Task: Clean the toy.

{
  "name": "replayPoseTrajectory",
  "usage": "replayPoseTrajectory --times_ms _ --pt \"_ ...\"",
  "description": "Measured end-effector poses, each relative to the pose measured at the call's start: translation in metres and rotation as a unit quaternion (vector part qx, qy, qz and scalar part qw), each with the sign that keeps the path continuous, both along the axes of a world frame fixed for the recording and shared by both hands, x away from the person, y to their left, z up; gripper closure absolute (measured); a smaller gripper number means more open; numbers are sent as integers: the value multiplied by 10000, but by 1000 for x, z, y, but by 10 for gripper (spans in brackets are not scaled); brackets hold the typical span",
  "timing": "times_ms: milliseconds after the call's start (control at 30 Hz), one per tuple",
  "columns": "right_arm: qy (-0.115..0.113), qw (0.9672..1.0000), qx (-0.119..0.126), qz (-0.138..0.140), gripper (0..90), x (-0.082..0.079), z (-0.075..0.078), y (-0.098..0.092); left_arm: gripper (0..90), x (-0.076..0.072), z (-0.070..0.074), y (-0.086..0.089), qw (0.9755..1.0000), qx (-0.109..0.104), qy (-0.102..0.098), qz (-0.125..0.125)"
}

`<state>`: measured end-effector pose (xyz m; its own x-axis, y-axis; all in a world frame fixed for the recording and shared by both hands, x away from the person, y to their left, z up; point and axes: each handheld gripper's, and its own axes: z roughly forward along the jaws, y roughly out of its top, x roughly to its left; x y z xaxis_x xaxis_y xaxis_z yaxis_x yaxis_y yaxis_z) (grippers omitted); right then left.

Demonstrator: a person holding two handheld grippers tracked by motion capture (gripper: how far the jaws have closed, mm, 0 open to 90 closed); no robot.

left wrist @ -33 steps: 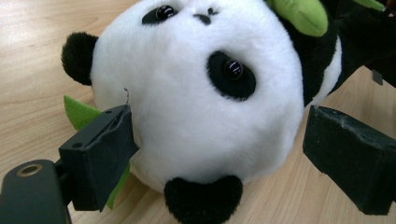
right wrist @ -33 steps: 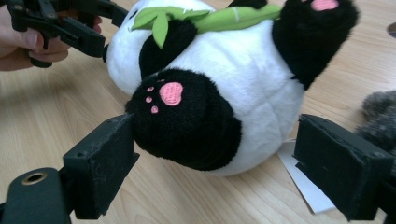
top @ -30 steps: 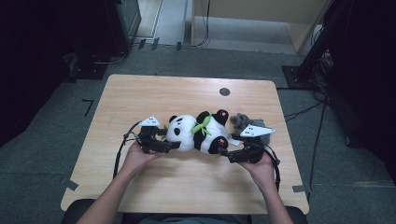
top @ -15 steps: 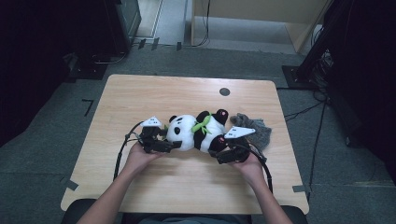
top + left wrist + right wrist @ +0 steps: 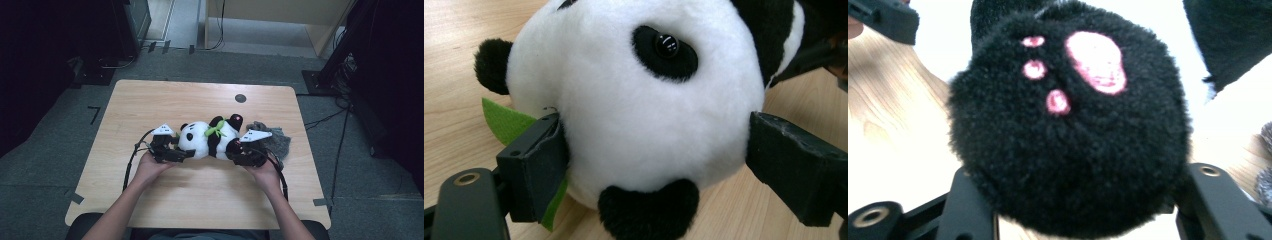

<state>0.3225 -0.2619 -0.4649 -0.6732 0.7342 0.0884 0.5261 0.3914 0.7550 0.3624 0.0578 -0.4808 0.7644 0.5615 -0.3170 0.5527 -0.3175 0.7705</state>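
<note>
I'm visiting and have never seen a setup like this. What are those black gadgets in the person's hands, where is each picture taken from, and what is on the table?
There is no robot here: a person holds hand-worked tongs, one in each hand. The high view looks down from above the wooden table. The other two pictures come from small cameras riding on each tool, looking along its two black jaws.

On the table lies a plush panda with a green leaf at its neck, and a grey cloth beside it.

The left tongs clamp the panda's white head from both sides. The right tongs have just been closing around a black foot with pink paw marks; the jaws sit at its sides, pressing into the fur, so it looks gripped.
</note>
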Motion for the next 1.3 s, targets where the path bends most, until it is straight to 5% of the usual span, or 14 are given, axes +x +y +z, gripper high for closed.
replayPoseTrajectory --times_ms 200,433,567,667,767,900,1067,1200,1300 --pt "384 9977 506 -223 527 8 16 -11 127 -3 12 12 9995 -234 -206 -52" --pt "396 9956 751 -399 549 12 34 -22 127 -6 16 24 9985 -355 -345 -243" --pt "427 9924 1119 -283 548 13 45 -25 125 -8 14 19 9975 -176 -612 -293" --pt "499 9897 1341 -61 547 11 50 -22 72 -11 16 18 9948 -304 -896 -388" --pt "661 9865 1495 130 548 9 50 -17 7 -16 16 11 9924 74 -1200 -273" --pt "756 9868 1384 364 553 8 48 -7 0 -17 14 7 9915 311 -1264 -79" --pt "785 9861 1420 349 533 9 47 -6 195 -20 19 13 9900 166 -1400 62" --pt "687 9897 1215 312 488 10 42 -4 337 -21 20 11 9902 327 -1350 119" --pt "456 9937 972 319 402 10 40 -2 468 -20 22 10 9932 361 -1107 82"
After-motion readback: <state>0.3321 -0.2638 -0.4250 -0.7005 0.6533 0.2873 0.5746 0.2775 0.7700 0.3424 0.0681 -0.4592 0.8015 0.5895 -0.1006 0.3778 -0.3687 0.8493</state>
